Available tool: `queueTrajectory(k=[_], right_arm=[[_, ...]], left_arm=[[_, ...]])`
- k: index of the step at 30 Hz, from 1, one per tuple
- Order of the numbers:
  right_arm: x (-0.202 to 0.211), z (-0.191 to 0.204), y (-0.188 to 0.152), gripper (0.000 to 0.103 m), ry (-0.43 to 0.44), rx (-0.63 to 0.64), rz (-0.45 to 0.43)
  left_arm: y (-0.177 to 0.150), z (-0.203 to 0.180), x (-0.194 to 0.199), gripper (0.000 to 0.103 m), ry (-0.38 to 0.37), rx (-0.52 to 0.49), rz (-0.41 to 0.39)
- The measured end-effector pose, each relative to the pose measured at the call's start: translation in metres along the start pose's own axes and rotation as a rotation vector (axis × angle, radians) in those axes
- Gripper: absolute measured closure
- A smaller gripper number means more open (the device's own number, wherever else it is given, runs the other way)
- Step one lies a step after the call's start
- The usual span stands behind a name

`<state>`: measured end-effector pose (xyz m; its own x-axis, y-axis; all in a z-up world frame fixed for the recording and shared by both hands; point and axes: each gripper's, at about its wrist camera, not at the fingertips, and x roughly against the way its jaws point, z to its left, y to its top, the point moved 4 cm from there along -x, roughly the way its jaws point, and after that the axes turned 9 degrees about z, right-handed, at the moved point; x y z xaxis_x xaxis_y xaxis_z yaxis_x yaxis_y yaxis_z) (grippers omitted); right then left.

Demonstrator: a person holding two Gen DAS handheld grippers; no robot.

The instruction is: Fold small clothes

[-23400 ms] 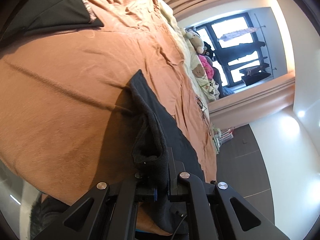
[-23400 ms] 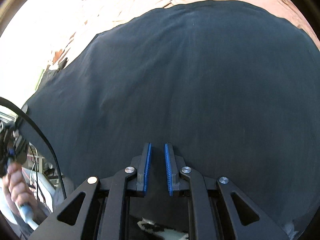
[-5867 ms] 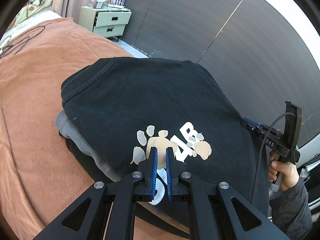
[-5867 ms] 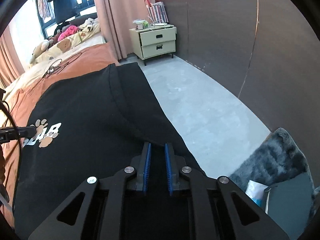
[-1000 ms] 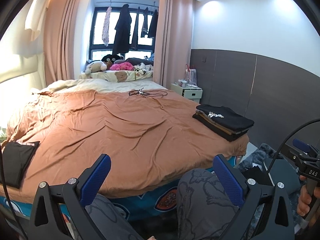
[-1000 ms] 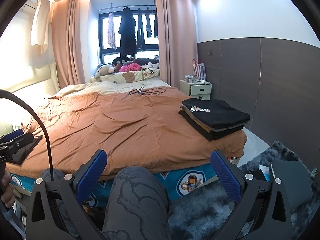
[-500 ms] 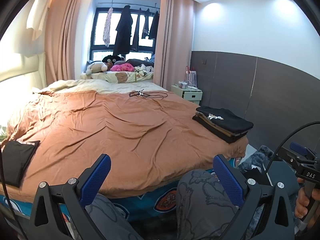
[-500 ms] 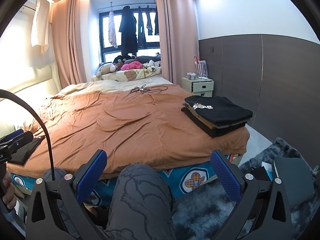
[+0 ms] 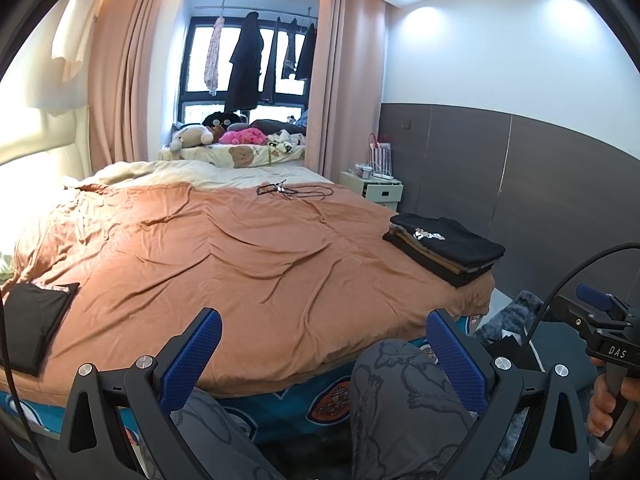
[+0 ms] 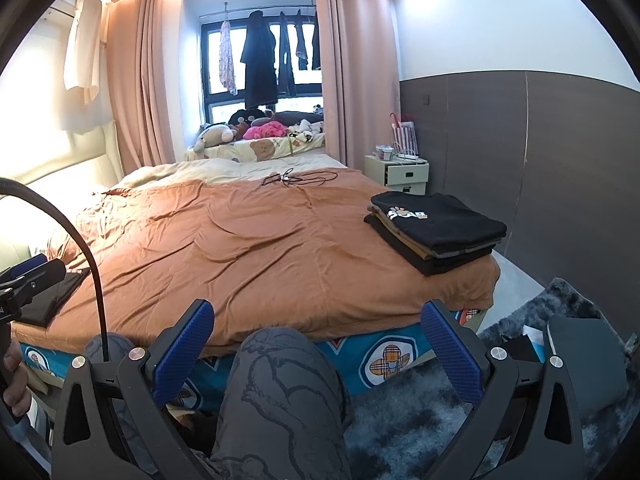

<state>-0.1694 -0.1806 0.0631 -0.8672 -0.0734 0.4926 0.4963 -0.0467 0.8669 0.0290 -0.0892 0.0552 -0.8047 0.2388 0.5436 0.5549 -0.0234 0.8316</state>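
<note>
A stack of folded clothes [image 9: 444, 249] [image 10: 436, 229], topped by a black sweatshirt with a paw print, rests on the near right corner of the bed. Another folded black garment [image 9: 30, 320] [image 10: 52, 294] lies flat at the bed's left edge. My left gripper [image 9: 322, 354] is open and holds nothing, hovering off the foot of the bed over the person's knees. My right gripper [image 10: 316, 344] is likewise wide open and holds nothing, above a knee. Each gripper shows at the edge of the other's view, held by a hand.
The bed carries a wrinkled orange cover [image 9: 240, 260] with a tangle of cables [image 9: 292, 190] near the far end. Beyond it are plush toys [image 10: 240, 130] at the window, a bedside cabinet [image 10: 406, 176] on the right, and a dark shaggy rug [image 10: 420, 412] on the floor.
Both views have tilted slightly over the last second, with the bed shifting a little in frame. Both grippers stay wide open, and the clothes on the bed have not moved.
</note>
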Motion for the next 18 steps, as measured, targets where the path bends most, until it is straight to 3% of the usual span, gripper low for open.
queueTrajectory(k=[18], right_arm=[[0.0021,0.0050,-0.0007,0.000,0.001,0.001,0.001]], left_arm=[[-0.0005,-0.0012,0.0012,0.000,-0.003,0.005,-0.005]])
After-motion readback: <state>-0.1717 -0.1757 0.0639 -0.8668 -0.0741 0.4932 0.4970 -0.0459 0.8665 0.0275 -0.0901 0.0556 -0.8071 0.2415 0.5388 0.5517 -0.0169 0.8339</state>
